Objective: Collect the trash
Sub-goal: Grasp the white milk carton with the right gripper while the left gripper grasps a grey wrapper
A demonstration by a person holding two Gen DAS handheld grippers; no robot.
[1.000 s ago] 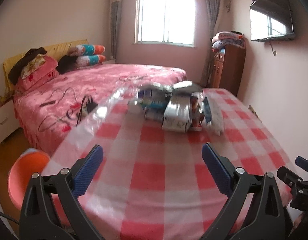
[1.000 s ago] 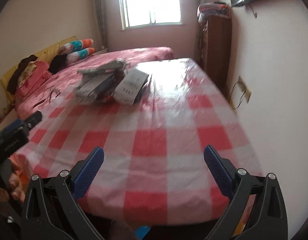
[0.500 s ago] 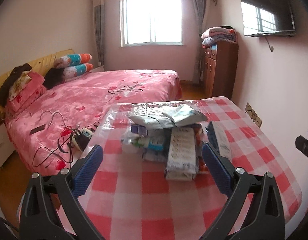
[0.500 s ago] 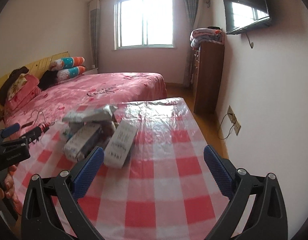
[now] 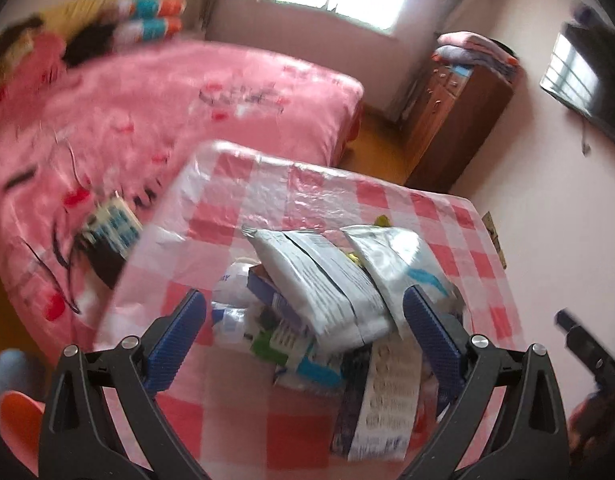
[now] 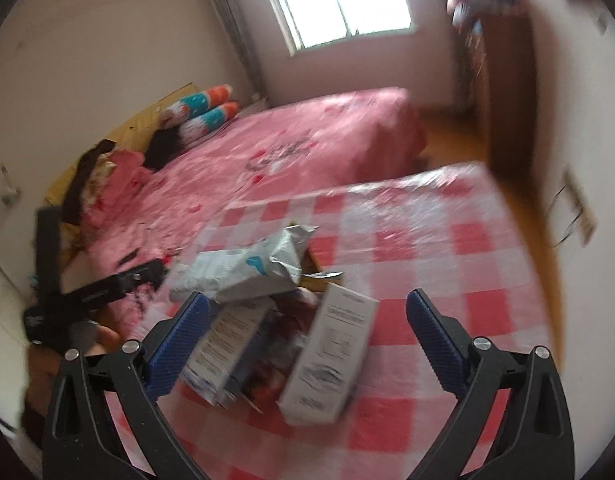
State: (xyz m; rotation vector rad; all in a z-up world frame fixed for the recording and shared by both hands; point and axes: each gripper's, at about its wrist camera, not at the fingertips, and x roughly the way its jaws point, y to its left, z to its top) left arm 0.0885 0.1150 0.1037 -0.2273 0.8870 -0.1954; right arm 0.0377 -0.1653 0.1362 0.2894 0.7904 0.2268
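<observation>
Bed [image 5: 159,120], pink cover: beyond the table's far edge. Table [image 6: 447,240], red-and-white checked cloth. Trash pile [image 5: 327,304] of grey mailer bags, cartons and wrappers: mid-table, toward its left edge. Left gripper [image 5: 303,332]: jaws spread wide, above the pile, holding nothing. Right gripper [image 6: 307,336]: likewise spread, empty.

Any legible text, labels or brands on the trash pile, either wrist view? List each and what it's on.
None can be read for certain.
Grey-white plastic mailer bag: printed lines, blurred.
White rectangular cardboard box: small print, too blurred.
White blister-pattern carton: rows of marks, illegible.
White crumpled wrapper: blue letters, too blurred.
Blue-and-white box: no readable text.
</observation>
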